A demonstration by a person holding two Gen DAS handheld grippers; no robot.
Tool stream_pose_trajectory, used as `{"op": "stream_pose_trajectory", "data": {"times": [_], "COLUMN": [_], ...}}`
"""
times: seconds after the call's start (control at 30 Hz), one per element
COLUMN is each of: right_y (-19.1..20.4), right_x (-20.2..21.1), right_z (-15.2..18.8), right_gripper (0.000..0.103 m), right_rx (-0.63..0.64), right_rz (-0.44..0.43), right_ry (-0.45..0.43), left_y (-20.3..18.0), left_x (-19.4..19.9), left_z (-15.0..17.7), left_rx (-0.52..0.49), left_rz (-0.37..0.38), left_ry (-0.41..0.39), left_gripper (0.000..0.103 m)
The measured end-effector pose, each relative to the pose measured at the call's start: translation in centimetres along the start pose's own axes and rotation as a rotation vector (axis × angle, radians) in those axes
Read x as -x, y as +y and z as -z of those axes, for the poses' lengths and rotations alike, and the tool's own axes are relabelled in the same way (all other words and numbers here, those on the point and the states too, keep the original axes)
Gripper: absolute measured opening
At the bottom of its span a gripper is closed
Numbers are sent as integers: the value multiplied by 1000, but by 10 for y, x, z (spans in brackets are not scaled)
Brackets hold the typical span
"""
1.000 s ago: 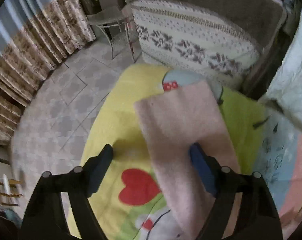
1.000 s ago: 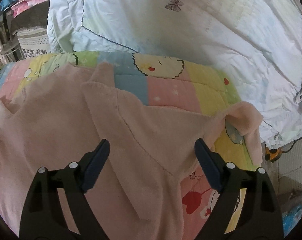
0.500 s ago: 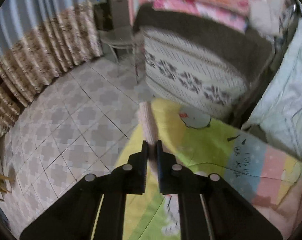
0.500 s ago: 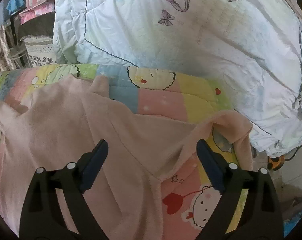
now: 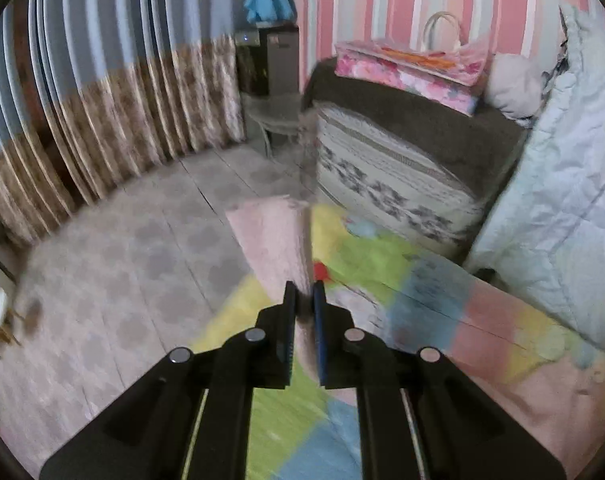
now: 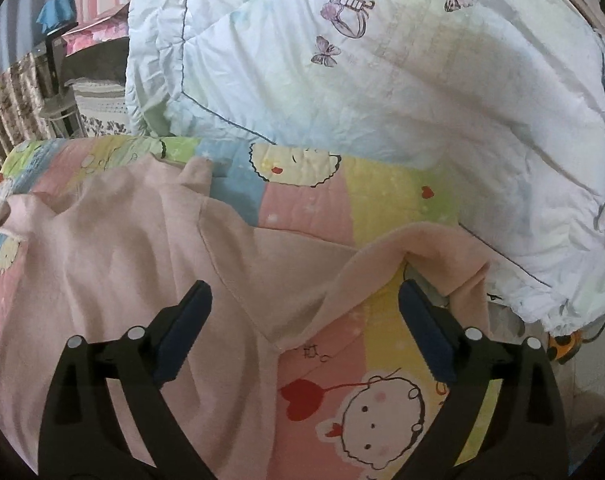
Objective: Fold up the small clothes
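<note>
pale pink knit fills the story here: the pink garment [image 6: 114,264] lies spread across the left and middle of the right wrist view, on the patchwork cartoon-print quilt [image 6: 310,204], with one sleeve [image 6: 426,256] humped up toward the right of centre. the right gripper [image 6: 304,304] hangs over it with its jaws wide apart and just been opening further, blue pads clear of the cloth, nothing pinched; below them sit the garment's body on the left and the base of that sleeve on the right. over in the left wrist view, the left gripper [image 5: 302,300] has its jaws together, clamped on a strip of the same pink garment [image 5: 274,236], which rises out of the pads toward the middle of the frame, its end blurred. beneath it the quilt [image 5: 442,304] runs off to the lower right, also smeared. tiled floor [image 5: 142,248] takes the left centre, a brown floral curtain [image 5: 114,120] the upper left. a pale blue duvet [image 6: 382,80] bunches across the top of the right wrist view. a dark sofa with a patterned cover [image 5: 386,176] sits upper right of centre in the left wrist view, and a pink floral bag [image 5: 414,64] rests on top of it.
</note>
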State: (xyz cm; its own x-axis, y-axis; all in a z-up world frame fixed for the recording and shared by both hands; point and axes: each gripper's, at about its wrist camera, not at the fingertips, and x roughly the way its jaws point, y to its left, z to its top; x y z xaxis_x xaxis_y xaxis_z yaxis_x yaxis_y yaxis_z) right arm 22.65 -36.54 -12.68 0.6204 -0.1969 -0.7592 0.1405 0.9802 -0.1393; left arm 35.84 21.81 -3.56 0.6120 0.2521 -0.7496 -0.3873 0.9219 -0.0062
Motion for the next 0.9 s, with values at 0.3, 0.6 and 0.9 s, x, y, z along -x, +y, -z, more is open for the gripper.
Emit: {"op": "stream_pose_trajectory", "data": {"times": [0.3, 0.6, 0.9], "right_y": [-32, -74, -68], "right_x": [-4, -21, -24], "right_z": [11, 38, 23], "right_gripper": [94, 94, 90], "right_rx": [-50, -92, -81], "right_rz": [-36, 2, -119], "right_ry": [2, 45, 33], "left_y": [-79, -286, -385], "left_x": [33, 97, 67], "left_z": [58, 135, 225], "left_rx": [-50, -277, -486], "left_rz": [135, 598, 701], "left_ry": [73, 140, 387], "left_gripper": [8, 8, 22]}}
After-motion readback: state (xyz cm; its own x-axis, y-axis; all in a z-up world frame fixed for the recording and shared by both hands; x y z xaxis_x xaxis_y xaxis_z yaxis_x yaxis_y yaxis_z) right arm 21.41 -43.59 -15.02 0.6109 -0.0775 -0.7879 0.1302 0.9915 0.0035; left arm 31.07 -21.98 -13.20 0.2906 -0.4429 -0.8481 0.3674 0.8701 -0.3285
